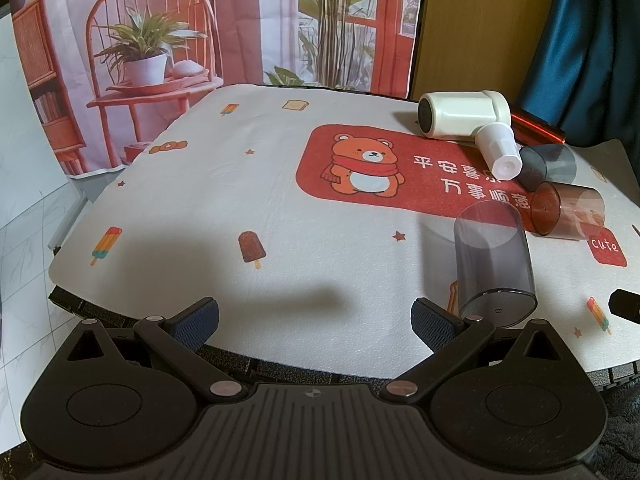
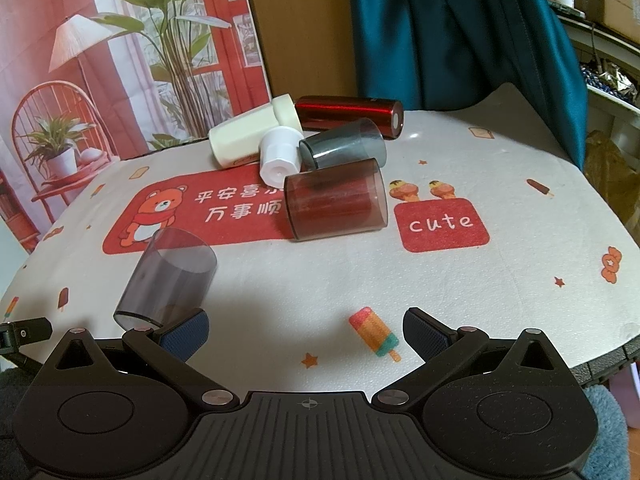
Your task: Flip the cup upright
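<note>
A clear grey cup [image 1: 494, 264] stands on the printed table mat with its solid base down and its open mouth up; it also shows in the right wrist view [image 2: 168, 284]. A brown-red cup [image 1: 568, 214] [image 2: 336, 200] and a dark grey cup [image 1: 548, 166] [image 2: 344, 146] lie on their sides behind it. My left gripper [image 1: 316, 326] is open and empty, its right finger just left of the clear cup's base. My right gripper [image 2: 306, 338] is open and empty, its left finger beside the clear cup's base.
A white bottle-like device [image 1: 468, 120] [image 2: 256, 140] and a shiny red cylinder [image 1: 538, 126] [image 2: 348, 114] lie at the back of the mat [image 1: 280, 200]. A printed backdrop and a teal curtain [image 2: 460, 24] hang behind. The table edge runs just under both grippers.
</note>
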A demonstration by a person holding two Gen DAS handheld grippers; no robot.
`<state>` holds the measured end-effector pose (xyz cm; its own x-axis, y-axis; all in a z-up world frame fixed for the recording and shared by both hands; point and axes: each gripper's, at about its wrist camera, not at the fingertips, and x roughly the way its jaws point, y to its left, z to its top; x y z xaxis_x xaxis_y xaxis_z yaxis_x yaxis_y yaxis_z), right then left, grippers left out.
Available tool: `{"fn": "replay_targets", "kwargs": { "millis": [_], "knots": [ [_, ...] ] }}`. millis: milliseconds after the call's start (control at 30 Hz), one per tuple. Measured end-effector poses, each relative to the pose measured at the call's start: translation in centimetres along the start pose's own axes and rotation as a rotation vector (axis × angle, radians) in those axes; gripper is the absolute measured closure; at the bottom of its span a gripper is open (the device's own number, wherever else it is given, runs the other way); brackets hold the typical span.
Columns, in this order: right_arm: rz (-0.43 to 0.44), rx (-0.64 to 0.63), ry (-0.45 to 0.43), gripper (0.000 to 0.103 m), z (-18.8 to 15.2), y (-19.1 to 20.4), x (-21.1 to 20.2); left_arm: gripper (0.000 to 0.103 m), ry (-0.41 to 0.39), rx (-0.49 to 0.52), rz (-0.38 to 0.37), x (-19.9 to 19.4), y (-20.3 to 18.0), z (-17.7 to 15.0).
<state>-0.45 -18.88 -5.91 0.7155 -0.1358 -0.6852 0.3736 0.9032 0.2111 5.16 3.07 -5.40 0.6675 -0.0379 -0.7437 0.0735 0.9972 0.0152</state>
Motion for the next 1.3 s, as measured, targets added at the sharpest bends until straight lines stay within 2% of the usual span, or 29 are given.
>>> {"fn": "replay_targets", "kwargs": {
  "millis": [500, 733, 900, 1167, 1300],
  "knots": [
    [-0.003, -0.005, 0.008, 0.000, -0.3, 0.2, 0.1, 0.000, -0.004, -0.009, 0.001, 0.0, 0.2, 0.0],
    [0.003, -0.058, 0.051, 0.000, -0.1, 1.3, 0.9, 0.000, -0.008, -0.031, -0.001, 0.1, 0.5, 0.0],
    [0.040, -0.127, 0.097, 0.000, 1.7, 3.2, 2.3, 0.000, 0.003, -0.057, -0.008, 0.6, 0.9, 0.0],
    [0.161, -0.114, 0.148, 0.000, 6.3, 7.3, 6.1, 0.000, 0.013, -0.086, -0.014, 1.2, 1.7, 0.1],
    [0.186, -0.126, 0.219, 0.000, 7.1, 9.6, 8.8, 0.000, 0.022, -0.095, -0.013, 1.4, 2.0, 0.1]
  ]
}}
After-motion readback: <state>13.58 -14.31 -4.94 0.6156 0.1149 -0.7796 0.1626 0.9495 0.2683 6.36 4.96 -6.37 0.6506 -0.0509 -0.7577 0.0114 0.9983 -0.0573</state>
